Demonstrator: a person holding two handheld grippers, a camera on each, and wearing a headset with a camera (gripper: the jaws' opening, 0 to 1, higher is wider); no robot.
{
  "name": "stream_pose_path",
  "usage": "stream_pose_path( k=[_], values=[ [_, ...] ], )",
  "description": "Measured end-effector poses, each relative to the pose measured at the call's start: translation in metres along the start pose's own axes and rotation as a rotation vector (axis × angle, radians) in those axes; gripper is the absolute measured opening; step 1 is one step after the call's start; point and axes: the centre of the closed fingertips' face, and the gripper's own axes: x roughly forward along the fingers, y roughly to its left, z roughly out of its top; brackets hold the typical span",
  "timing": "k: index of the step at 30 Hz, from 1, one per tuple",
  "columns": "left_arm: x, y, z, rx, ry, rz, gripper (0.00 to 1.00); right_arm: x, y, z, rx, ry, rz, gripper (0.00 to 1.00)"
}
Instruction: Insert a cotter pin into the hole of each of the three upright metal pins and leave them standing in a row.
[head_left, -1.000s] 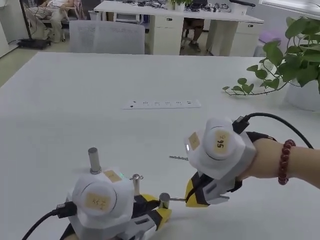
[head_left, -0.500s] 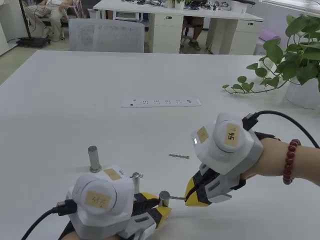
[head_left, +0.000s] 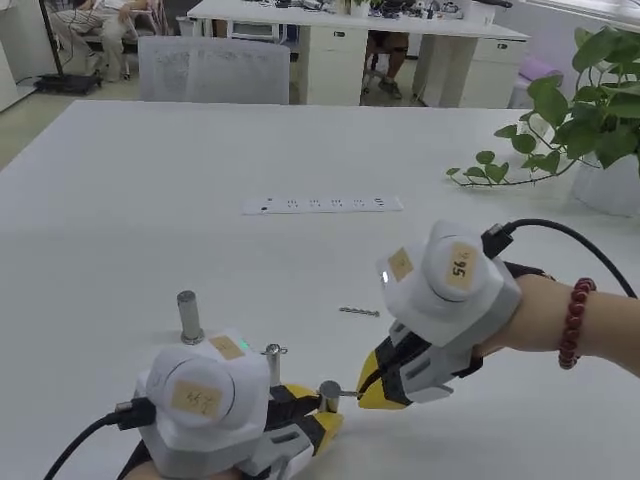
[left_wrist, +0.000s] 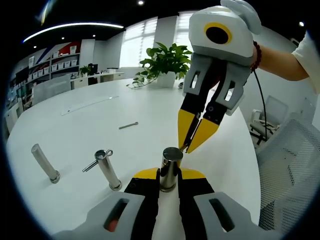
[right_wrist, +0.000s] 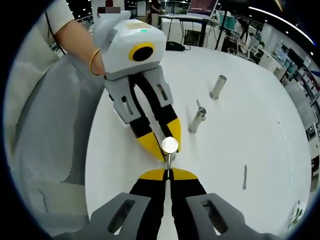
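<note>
Left gripper (head_left: 318, 418) nearest, jaws clamped on nearest pin (head_left: 328, 394), pin upright on table (head_left: 150, 200). Right gripper (head_left: 366, 390) just beside, pinching cotter pin (head_left: 347, 393) level, tip meeting nearest pin just under its head. Middle pin (head_left: 272, 364) behind, already cottered through top. Far pin (head_left: 187, 316) bare, upright. Loose cotter pin (head_left: 358, 312) flat beyond. Label (head_left: 458, 268) on right gripper reads 56; left gripper's own unreadable. Power strip (head_left: 323, 205), plant (head_left: 590, 110) farther back.
</note>
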Motion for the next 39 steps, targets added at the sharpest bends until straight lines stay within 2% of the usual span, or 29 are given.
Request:
stream_pose_path(
  k=[20, 24, 39],
  values=[
    [-0.001, 0.000, 0.000, -0.003, -0.007, 0.007, 0.12, 0.003, 0.000, 0.009, 0.008, -0.035, -0.021, 0.05],
    [-0.001, -0.001, 0.000, -0.005, -0.007, 0.009, 0.12, 0.002, 0.002, 0.010, 0.084, -0.060, -0.020, 0.12],
    [-0.001, 0.000, -0.001, -0.025, -0.007, 0.010, 0.12, -0.004, 0.001, 0.000, 0.122, -0.059, -0.052, 0.10]
  ],
)
